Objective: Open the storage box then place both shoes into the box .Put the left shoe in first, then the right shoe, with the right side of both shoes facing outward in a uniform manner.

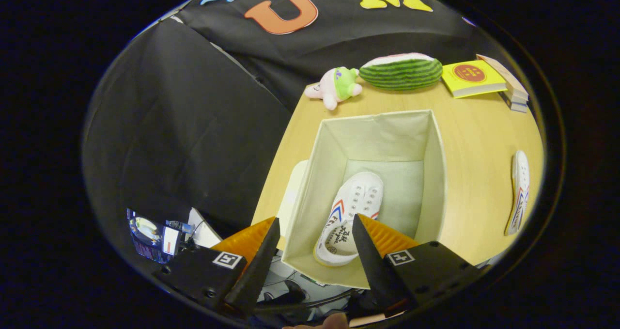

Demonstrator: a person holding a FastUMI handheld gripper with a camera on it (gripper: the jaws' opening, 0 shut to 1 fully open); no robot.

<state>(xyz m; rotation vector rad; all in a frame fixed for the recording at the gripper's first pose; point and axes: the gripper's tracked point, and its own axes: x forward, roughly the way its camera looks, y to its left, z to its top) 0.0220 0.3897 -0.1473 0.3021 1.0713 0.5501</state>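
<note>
The cream fabric storage box [433, 145] stands open on the wooden table, just ahead of my fingers. A white shoe [349, 208] with red and blue stripes lies on the box floor, toe pointing away, its heel between my fingertips in the view. My gripper [316, 222] hovers above the box's near wall, open, nothing between its fingers. The second white shoe [519, 193] lies on its side on the table to the right of the box. The box lid [290, 193] peeks out along the box's left side.
At the table's far edge sit a pink and green plush toy [335, 85], a watermelon-shaped plush [401, 71] and a stack of books [484, 79] with a yellow one on top. Black cloth walls stand behind and left. Cables and equipment [155, 237] lie below the table's near edge.
</note>
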